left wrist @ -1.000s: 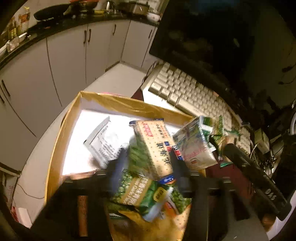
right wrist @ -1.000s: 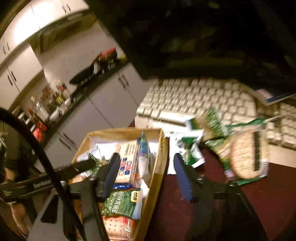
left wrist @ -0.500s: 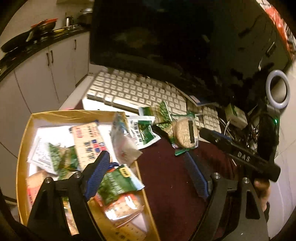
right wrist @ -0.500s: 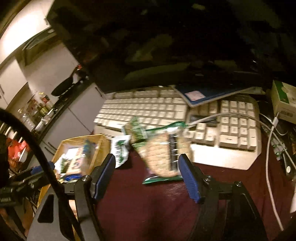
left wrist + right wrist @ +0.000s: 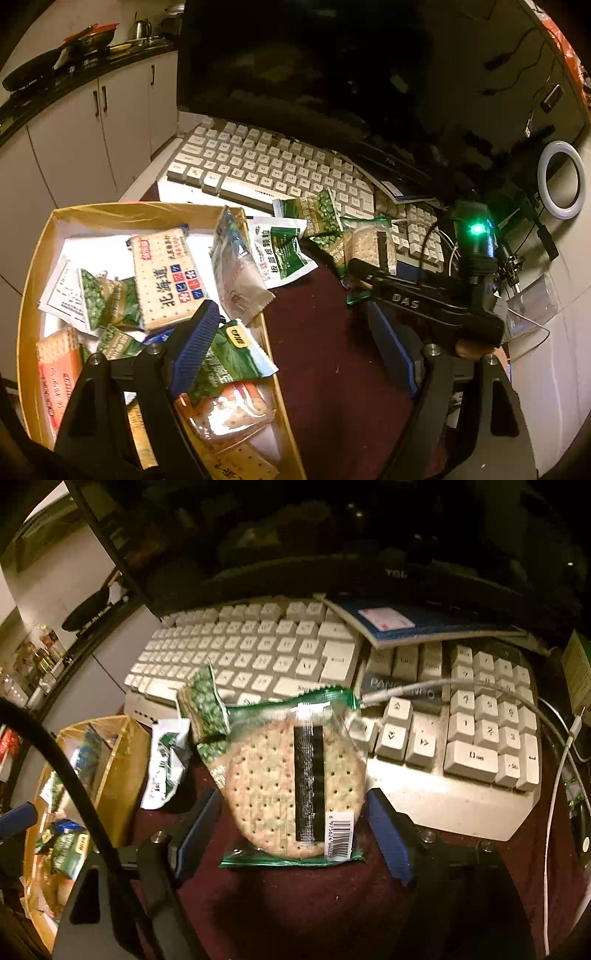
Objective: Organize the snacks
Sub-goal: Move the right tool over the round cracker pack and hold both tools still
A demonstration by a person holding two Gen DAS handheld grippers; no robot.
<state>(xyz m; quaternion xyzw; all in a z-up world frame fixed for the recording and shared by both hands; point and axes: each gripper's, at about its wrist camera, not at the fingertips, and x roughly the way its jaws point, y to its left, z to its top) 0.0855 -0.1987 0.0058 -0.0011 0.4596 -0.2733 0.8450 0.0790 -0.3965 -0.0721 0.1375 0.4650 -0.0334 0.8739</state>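
The right gripper (image 5: 293, 825) has its jaws opening, one on each side of the round cracker pack (image 5: 295, 786), which lies on the dark red worktop (image 5: 295, 904) with its far end leaning on the keyboard (image 5: 258, 653). The pads do not press on it yet. Just beyond the left jaw, a green pea packet (image 5: 207, 705) overlaps the cracker pack's top corner, and a white-and-green sachet (image 5: 166, 760) lies further left against the cardboard box (image 5: 122, 775).

The left gripper (image 5: 291, 339) hangs wide open and empty, one jaw over the box's snacks, the other over bare worktop.

Risks, as I judge them: closing now could crush the crackers or let the slick wrapper slip out. The pea packet could be dragged along. The grey cable (image 5: 424, 688) just past the pack's far end could snag on a lift.
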